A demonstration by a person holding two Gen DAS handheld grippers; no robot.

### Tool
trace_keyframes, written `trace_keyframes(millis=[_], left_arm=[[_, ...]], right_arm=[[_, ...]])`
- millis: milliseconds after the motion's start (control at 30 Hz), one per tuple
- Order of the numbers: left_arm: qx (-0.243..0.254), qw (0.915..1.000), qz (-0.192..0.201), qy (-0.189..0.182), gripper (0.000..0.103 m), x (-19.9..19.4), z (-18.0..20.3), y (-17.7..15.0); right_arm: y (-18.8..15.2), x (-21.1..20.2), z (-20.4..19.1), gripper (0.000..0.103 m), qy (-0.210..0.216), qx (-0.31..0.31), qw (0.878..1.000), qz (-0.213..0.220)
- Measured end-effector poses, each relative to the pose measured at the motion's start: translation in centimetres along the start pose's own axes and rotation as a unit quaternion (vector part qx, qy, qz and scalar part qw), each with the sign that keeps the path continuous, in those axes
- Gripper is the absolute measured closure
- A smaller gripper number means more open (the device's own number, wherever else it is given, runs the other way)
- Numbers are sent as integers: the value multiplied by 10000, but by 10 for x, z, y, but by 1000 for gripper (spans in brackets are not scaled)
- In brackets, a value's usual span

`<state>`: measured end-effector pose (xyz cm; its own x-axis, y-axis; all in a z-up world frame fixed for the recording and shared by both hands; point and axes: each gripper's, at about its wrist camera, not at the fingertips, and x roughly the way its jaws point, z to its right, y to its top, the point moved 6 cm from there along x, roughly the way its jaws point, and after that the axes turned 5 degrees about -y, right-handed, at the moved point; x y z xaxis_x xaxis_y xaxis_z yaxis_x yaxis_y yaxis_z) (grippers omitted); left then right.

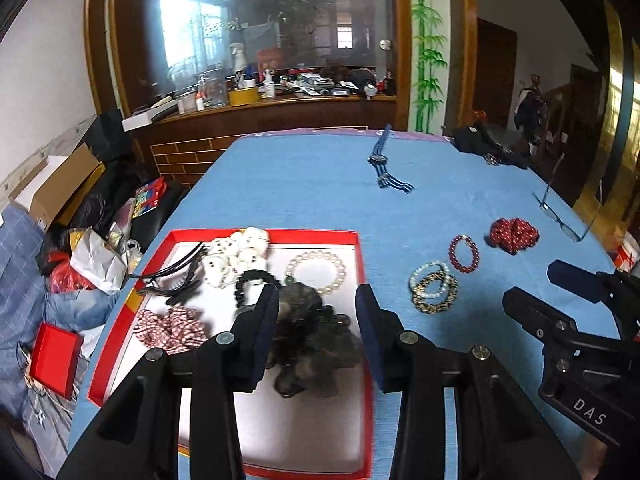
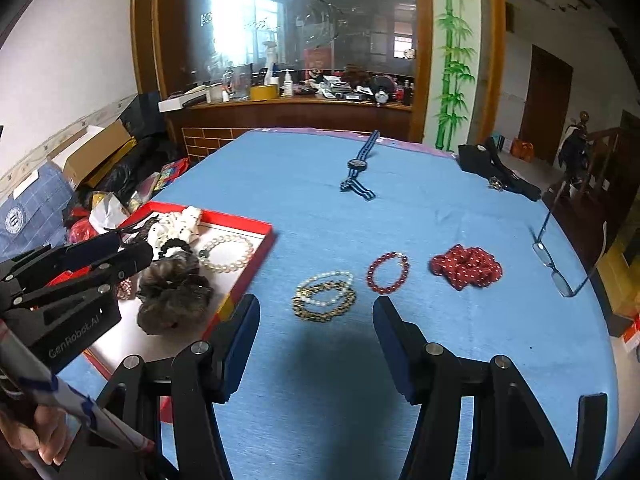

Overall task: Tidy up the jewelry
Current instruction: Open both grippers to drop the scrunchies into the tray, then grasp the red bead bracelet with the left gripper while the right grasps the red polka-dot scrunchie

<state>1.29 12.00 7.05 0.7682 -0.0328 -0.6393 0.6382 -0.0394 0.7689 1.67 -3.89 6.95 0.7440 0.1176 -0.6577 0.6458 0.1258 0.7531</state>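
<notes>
1. Blue cloth is covering the round table (image 2: 460,208), and a red-rimmed shallow tray with a pale floor (image 1: 256,235) is sitting at its left side, already holding a white pearl bracelet (image 1: 316,271), a fuzzy grey-brown scrunchie (image 1: 308,332), a white dotted scrunchie (image 1: 236,258) and a red-checked scrunchie (image 1: 172,326).
2. Still lying loose on the cloth, to the right of the tray, are a stacked pair of pearl and dark gold bead bracelets (image 2: 324,295), a dark red bead bracelet (image 2: 388,272) and a red polka-dot scrunchie (image 2: 466,266).
3. The right gripper (image 2: 316,344) is hovering with its jaws standing wide and holding nothing; the stacked bracelets are lying flat just ahead of it, between the lines of its fingers.
4. The left gripper (image 1: 317,332) is hanging over the tray, jaws partly apart and gripping nothing, the grey-brown scrunchie showing below the gap.
5. The right hand looks nearer the loose pieces, so the next reach is probably its own.
</notes>
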Motion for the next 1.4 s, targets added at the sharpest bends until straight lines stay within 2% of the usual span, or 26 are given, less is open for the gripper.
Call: trace_keyframes(millis=[233,433,500,667,833,933,1133,1233,1400], left_arm=[[262,9995,-144,-52,65,8,28,0],[482,9982,-327,-151,65,19,51,-3],[524,9976,-402,-201,65,24,57,-5],[572,9951,-677,-445,65,43,73,-8],[442,9889,-1115,-874,65,70,88,-12],[479,9868,-1243,-917,66,83,93,-12],[323,9772,-1588,-1372,66,116,109,7],[357,9687,-1843,-1627,66,141,127,20],[402,9654,-2158,-1408,66,186,141,31]], right_arm=[[-3,6,29,40,14,255,9996,-69],[-6,23,67,40,222,816,9957,-375],[-7,28,79,52,254,984,9937,-464],[-8,44,103,62,412,1352,9874,-706],[-7,65,115,64,564,1587,9811,-956],[-3,77,126,64,641,1742,9767,-1075],[8,96,170,64,370,2340,9654,-1092],[10,102,179,64,298,2399,9645,-1060],[11,106,194,61,176,2429,9659,-882]])
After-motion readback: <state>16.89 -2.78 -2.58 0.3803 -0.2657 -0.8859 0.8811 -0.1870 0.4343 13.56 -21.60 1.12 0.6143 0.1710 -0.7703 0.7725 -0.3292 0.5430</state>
